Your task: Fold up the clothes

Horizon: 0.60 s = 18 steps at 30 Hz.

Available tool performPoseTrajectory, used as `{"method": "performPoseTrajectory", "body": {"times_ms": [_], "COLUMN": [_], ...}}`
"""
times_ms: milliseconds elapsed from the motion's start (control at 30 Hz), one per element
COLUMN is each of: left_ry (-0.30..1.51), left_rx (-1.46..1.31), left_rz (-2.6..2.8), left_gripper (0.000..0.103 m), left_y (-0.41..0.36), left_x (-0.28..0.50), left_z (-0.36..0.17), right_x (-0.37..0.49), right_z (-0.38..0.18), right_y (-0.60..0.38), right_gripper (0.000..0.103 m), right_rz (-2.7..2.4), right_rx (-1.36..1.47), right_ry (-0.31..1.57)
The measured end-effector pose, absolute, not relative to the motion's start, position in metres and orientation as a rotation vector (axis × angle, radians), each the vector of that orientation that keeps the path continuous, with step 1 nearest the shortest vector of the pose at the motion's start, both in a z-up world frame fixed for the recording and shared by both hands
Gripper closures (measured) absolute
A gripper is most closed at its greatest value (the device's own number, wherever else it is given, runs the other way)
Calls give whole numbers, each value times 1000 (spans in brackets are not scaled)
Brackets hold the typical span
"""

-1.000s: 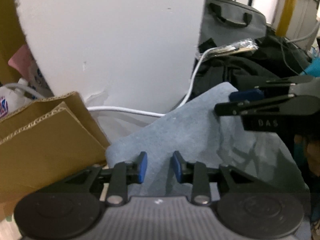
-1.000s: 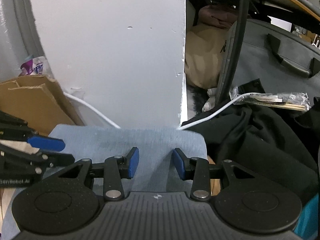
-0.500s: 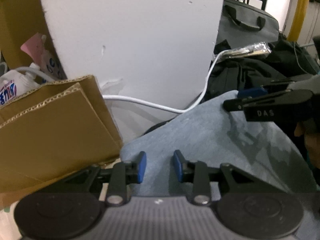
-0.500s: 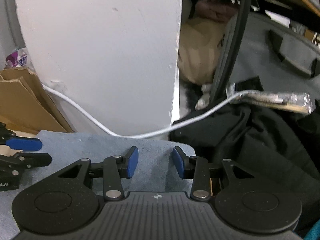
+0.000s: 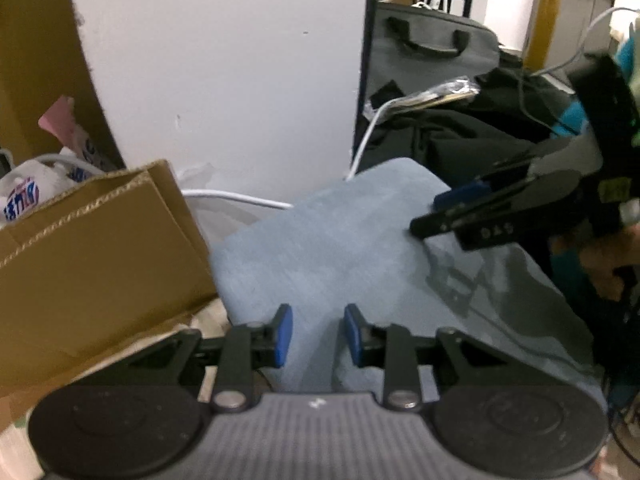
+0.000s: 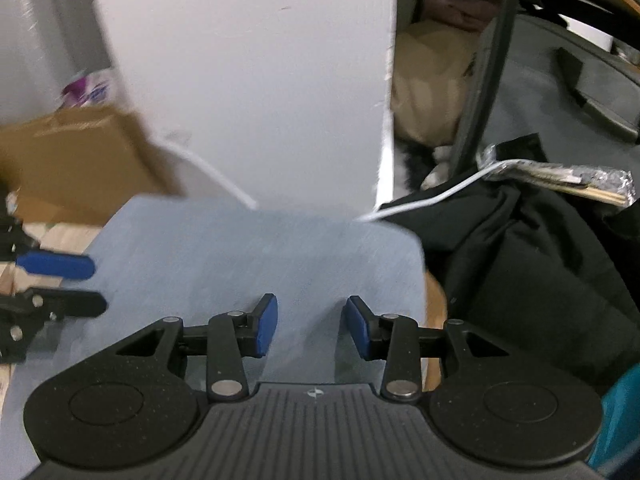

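Note:
A light blue cloth (image 5: 360, 240) lies stretched flat in front of both grippers; it also shows in the right wrist view (image 6: 260, 256). My left gripper (image 5: 316, 334) stands open over the cloth's near left part, blue pads apart, with cloth between them. My right gripper (image 6: 310, 326) stands open over the cloth's near right part. The right gripper's fingers (image 5: 480, 208) show at the cloth's right edge in the left wrist view. The left gripper's fingers (image 6: 60, 284) show at the cloth's left edge in the right wrist view.
A white panel (image 5: 240, 80) stands just behind the cloth. Brown cardboard (image 5: 92, 248) lies at the left. A white cable (image 5: 240, 200) runs along the panel's foot. Black clothing (image 6: 520, 260) and a grey bag (image 5: 432, 48) lie at the right.
Both grippers have shifted with the cloth, which now reaches further ahead of the fingers. The jaws of both stay apart at about the same width.

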<state>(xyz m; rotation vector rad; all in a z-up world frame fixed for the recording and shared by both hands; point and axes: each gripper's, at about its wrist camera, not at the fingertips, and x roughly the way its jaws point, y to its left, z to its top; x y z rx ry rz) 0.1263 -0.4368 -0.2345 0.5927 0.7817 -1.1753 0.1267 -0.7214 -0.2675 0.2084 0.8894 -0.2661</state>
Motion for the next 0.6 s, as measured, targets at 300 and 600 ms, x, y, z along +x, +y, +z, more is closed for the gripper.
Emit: {"method": "performPoseTrajectory", "body": {"times_ms": [300,600], "left_ry": [788,833], "left_rx": [612,702], "left_rz": [-1252,-1233], "left_gripper": [71,65], "left_y": [-424,-425], "left_x": [103,101], "left_z": [-235,-257], "right_x": [101,81], "right_z": [-261,-265], "right_y": [-682,-651], "right_gripper": [58,59], "right_rz": [-199,-145], "right_rx": [210,174], "right_ry": [874,882]}}
